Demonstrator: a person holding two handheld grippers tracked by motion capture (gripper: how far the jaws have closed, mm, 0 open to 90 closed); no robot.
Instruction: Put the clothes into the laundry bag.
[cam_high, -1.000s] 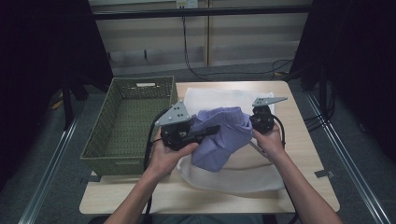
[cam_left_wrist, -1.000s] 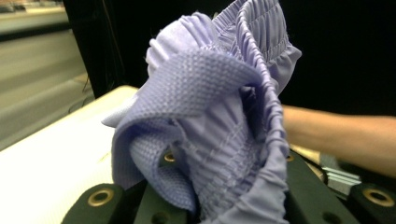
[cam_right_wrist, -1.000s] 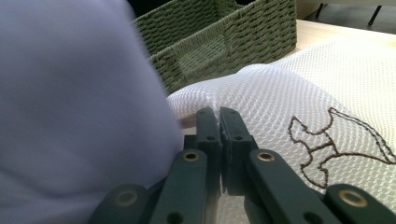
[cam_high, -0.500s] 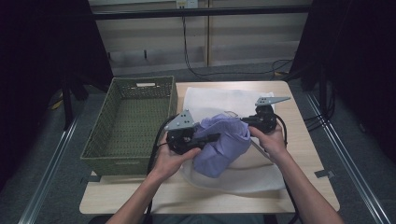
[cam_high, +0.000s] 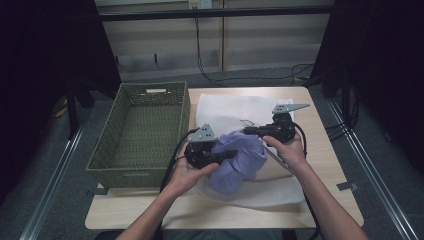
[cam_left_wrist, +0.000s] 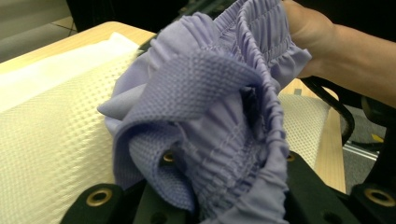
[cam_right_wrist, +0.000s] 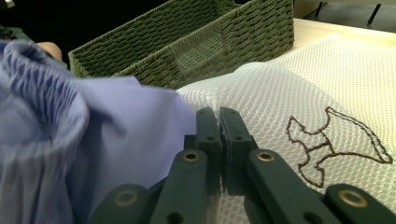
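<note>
Both jaw pairs stand closed on fabric. High view: left gripper (cam_high: 231, 153) clamps the shorts (cam_high: 240, 159) at their left edge; right gripper (cam_high: 248, 131) clamps at their far right edge. The shorts hang bunched between both grippers, above the mesh bag (cam_high: 235, 111), at the table (cam_high: 325, 165) centre. A basket (cam_high: 137, 131) stands to the left, just beside the bag.

Left gripper view: the shorts' (cam_left_wrist: 210, 116) elastic waistband fills the jaws, which pinch it; the bag (cam_left_wrist: 51, 126) lies left beneath.

Right gripper view: the jaws stand pressed together with shorts (cam_right_wrist: 116, 135) fabric at their left side; the bag (cam_right_wrist: 289, 98), with stitched emblem (cam_right_wrist: 334, 140), lies beneath; the basket (cam_right_wrist: 196, 42) stands beyond.
</note>
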